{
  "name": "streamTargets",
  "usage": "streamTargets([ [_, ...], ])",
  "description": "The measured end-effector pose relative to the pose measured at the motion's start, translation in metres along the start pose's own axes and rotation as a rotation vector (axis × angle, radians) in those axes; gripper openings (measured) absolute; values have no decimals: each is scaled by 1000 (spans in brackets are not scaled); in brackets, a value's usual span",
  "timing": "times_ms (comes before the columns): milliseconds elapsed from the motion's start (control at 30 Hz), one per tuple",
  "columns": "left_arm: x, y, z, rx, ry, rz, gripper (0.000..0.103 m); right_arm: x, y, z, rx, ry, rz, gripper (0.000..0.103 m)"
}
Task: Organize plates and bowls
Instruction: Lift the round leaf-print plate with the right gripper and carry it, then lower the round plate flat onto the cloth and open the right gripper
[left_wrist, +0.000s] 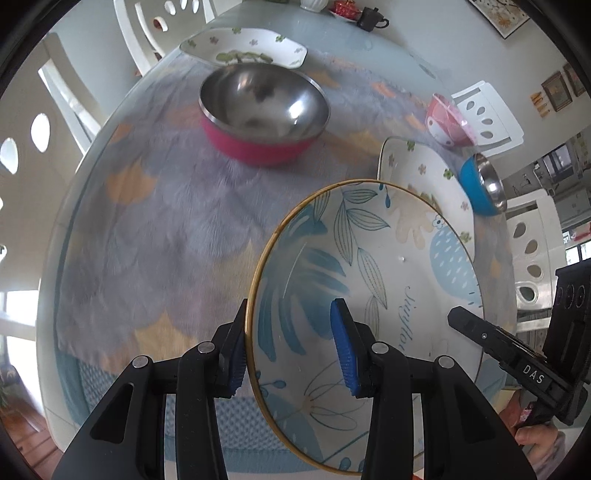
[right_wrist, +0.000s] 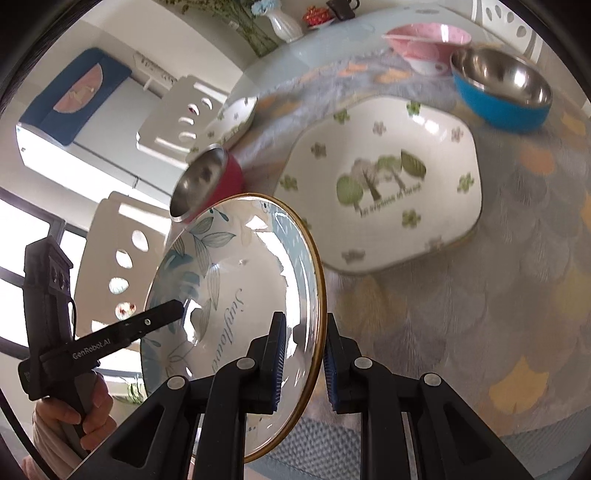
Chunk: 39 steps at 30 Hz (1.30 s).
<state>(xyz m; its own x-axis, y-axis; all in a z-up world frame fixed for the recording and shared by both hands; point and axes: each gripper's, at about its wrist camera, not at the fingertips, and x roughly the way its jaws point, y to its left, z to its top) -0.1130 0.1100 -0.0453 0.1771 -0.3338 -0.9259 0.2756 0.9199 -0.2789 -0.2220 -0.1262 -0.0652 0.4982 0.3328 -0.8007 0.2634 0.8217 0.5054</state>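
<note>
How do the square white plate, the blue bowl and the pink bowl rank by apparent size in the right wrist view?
1. square white plate, clearly largest.
2. blue bowl.
3. pink bowl, only slightly smaller; it stands farther away, so this order is unsure.

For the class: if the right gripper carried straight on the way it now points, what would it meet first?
Probably the square white plate on the table; the right gripper, jaws shut on the round leaf-patterned plate, points toward it, though depth is unclear.

Both wrist views look steeply down, close, sharing the leaf plate (left_wrist: 369, 295).
</note>
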Motion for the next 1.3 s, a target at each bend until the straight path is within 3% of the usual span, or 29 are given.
streamTargets([
  [467,29,8,-30,0,87,14,37,27,-15,-33,-6,112,-49,19],
  [900,45,4,-32,57,120,27,37,31,-28,-34,1,115,-86,18],
  [1300,56,-12,-29,138,116,61,56,36,-35,-31,39,138,-42,19],
])
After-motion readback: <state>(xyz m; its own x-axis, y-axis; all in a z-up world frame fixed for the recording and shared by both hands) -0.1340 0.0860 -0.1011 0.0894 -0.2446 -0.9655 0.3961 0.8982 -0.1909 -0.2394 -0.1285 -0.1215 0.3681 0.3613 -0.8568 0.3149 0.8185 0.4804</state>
